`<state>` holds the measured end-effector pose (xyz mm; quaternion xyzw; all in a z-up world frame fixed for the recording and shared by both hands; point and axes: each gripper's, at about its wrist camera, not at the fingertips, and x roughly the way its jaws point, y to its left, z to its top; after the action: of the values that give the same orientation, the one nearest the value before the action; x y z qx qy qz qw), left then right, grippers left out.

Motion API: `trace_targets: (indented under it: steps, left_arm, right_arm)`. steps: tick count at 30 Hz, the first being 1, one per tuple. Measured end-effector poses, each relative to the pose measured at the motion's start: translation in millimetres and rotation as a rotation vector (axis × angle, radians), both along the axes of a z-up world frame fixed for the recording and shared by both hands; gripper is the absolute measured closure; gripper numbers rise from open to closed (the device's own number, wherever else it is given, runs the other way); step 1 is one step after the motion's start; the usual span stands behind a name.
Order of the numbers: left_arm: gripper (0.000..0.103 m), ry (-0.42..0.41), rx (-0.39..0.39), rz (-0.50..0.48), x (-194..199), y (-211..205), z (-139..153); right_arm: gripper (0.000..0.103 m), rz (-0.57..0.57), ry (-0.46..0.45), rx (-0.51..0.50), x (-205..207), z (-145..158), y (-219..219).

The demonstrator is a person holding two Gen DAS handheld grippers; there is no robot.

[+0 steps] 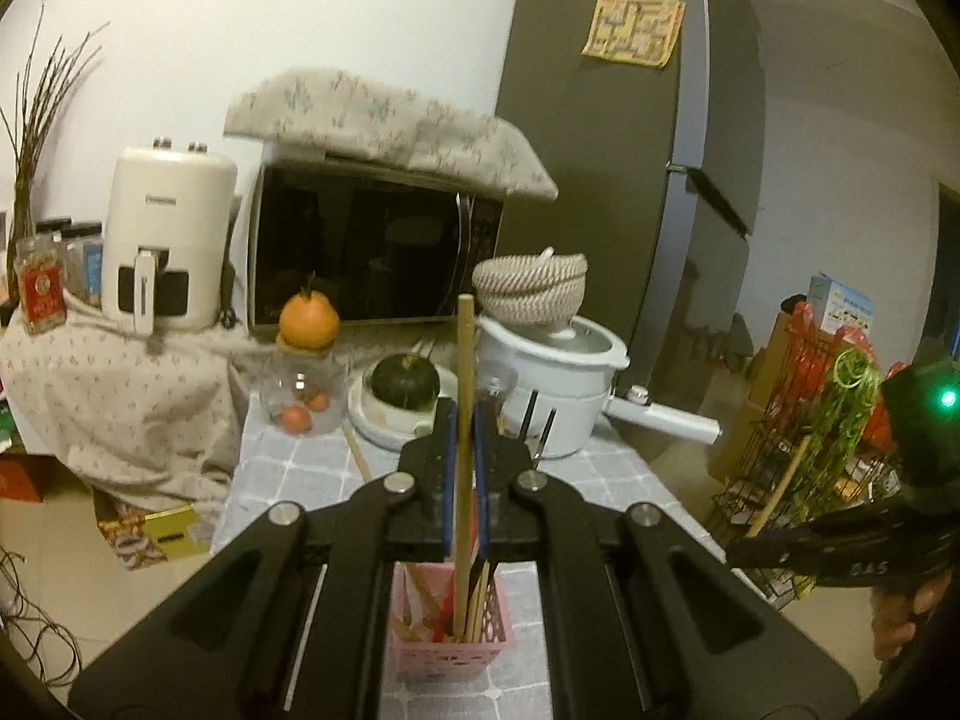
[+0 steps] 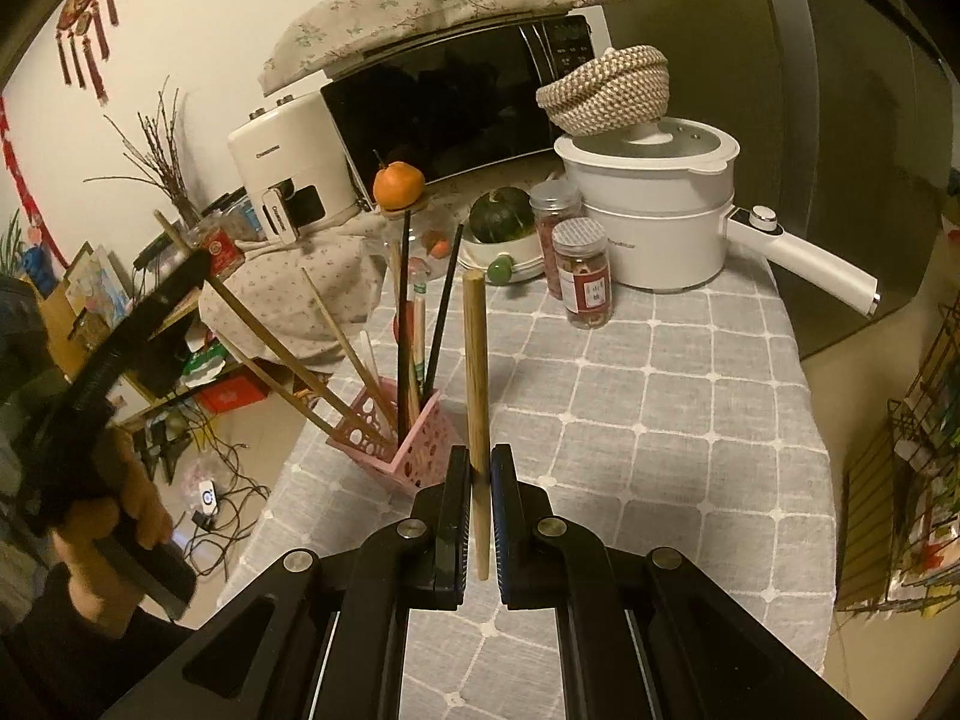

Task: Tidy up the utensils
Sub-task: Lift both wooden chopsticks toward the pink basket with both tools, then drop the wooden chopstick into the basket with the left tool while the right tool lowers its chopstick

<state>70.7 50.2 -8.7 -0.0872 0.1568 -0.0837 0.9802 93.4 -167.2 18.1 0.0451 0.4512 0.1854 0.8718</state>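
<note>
Left tool (image 1: 462,426) is clamped narrow on a wooden stick (image 1: 463,396), pinched mid-shaft between the blue pads so it stands upright. Its lower end runs straight down into the pink basket (image 1: 474,642) directly beneath the jaws. That grip looks chosen to keep the stick vertical, so it can drop among the utensils already standing there instead of catching on the rim.

Now the right tool (image 2: 479,468), also squeezed nearly shut, holding a thicker wooden handle (image 2: 475,372) near its lower end. Most of the handle rises ahead of the jaws, a short stub pokes out below. It hangs over bare grey checked cloth on the desk (image 2: 660,396), with the basket (image 2: 408,450) ahead and to its left, near but not under it. To my eye it is waiting its turn while the other side finishes its drop.

From this right view the basket is already crowded: black chopsticks (image 2: 444,306) upright, pale sticks (image 2: 336,330) leaning out to the left. The left tool appears at that far left edge in a person's hand (image 2: 120,516).

Beyond the basket, well clear of both tools: spice jars (image 2: 585,276), a white pot (image 2: 660,210), a green squash (image 2: 501,213), an orange (image 2: 399,185) perched on a glass jar.

The task looks partly done, with two pieces in the tools. Next the right side will need to shift left and line up over the basket.
</note>
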Motion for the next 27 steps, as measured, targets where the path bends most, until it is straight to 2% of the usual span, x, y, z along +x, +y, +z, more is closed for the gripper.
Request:
trace_targets:
  steps: [8, 15, 17, 19, 24, 27]
  left_arm:
    - [0.097, 0.102, 0.036, -0.012, 21.2, -6.1, -19.1]
    - [0.094, 0.157, 0.046, -0.004, 36.3, -6.7, -29.1]
    - [0.068, 0.175, 0.052, -0.011, 38.3, -7.4, -28.3]
    - [0.057, 0.166, 0.055, 0.0, 35.5, -7.8, -24.4]
    - [0.045, 0.215, 0.035, -0.005, 28.3, -3.1, -12.2]
    - [0.035, 0.257, 0.036, 0.024, 17.0, 4.6, -5.1]
  right_arm:
    - [0.096, -0.007, 0.004, 0.009, -0.2, -1.6, -1.7]
    - [0.096, -0.011, -0.035, 0.021, -0.1, 7.0, -0.2]
    - [0.096, -0.01, -0.049, 0.028, 0.3, 11.7, 0.8]
    - [0.096, -0.007, -0.068, 0.031, 0.4, 18.4, 2.5]
    - [0.096, -0.005, -0.115, 0.061, 2.3, 38.1, 6.5]
    - [0.096, 0.006, -0.141, 0.078, 4.2, 49.4, 14.0]
